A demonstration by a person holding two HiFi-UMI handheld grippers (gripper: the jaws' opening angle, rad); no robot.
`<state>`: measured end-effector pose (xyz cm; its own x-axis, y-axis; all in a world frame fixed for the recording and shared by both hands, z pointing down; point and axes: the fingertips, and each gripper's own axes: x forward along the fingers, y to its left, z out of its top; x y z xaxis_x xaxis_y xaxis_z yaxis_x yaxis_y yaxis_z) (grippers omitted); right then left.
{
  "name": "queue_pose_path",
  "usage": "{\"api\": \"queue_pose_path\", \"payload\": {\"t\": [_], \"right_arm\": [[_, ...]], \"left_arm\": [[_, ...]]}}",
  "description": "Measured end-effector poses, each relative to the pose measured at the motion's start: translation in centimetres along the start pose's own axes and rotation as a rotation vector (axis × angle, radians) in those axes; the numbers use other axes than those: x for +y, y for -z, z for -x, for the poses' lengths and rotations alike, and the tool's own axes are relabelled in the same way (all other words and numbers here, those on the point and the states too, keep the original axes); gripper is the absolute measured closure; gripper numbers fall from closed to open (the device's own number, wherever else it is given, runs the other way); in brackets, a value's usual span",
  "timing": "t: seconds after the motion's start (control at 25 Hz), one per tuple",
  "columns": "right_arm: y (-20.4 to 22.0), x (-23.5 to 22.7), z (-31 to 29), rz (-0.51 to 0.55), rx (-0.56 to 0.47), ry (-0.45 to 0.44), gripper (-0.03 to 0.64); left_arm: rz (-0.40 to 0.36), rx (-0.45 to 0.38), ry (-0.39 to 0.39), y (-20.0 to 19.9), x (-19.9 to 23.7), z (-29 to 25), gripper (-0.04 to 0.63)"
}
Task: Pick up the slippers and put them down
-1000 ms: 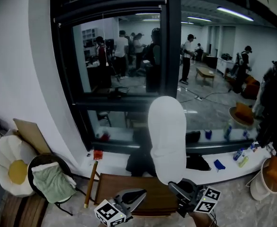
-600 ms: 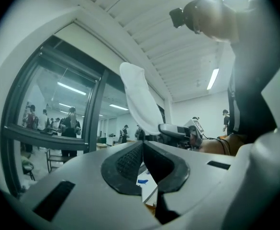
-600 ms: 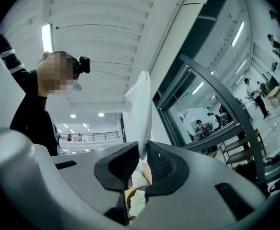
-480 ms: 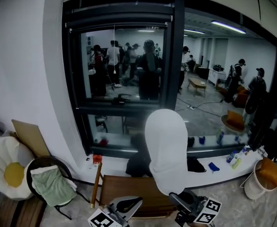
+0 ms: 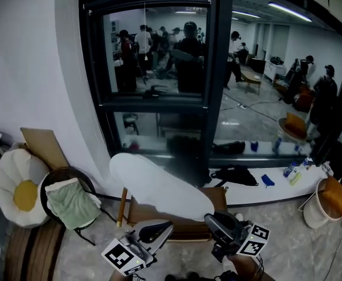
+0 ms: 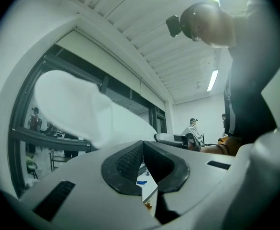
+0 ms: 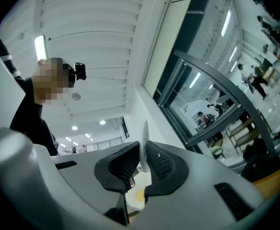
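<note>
One white slipper hangs in the air in the head view, lying slantwise from upper left down to lower right. My right gripper is shut on its lower right end. In the right gripper view only the slipper's thin white edge shows, pinched between the black pads. My left gripper sits just below the slipper's middle, jaws together with nothing in them. In the left gripper view the slipper fills the upper left, beyond the shut left gripper. No second slipper is in view.
A low wooden bench stands below the slipper, in front of a dark-framed window. At the left are a flower-shaped cushion and a round chair with a green cloth. A white bucket stands at the right by a ledge with bottles.
The slipper stood upright above the right gripper; now it has swung over to the left and lies slanted. Both grippers sit a little higher in the picture.
</note>
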<state>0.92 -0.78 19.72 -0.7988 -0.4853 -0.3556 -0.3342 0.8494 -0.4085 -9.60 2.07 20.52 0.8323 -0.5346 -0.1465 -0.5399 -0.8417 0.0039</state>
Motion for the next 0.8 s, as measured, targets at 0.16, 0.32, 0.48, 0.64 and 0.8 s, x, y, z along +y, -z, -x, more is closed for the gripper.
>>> {"api": "queue_pose_path", "payload": {"t": [0.16,0.32,0.48,0.64,0.8], "right_arm": [[3.0,-2.0,-0.2,-0.157,0.026,0.023,0.564],[5.8,-3.9,0.6,-0.227,0.07,0.069,0.565],[7.6,-6.5,2.3,-0.326,0.068,0.141,0.565],[8.2,-11.0,4.1,-0.434,-0.016,0.226,0.565],[8.9,-14.9,5.8,-0.44,-0.078,0.302,0.565]], "left_arm": [[0.022,0.019,-0.031,1.7,-0.6,1.4,0.584],[0.071,0.018,-0.071,3.4,-0.7,3.2,0.584],[0.106,0.059,-0.117,4.9,0.1,4.1,0.584],[0.152,0.072,-0.16,6.7,1.5,4.6,0.584],[0.194,0.149,-0.199,10.9,3.0,4.3,0.584]]}}
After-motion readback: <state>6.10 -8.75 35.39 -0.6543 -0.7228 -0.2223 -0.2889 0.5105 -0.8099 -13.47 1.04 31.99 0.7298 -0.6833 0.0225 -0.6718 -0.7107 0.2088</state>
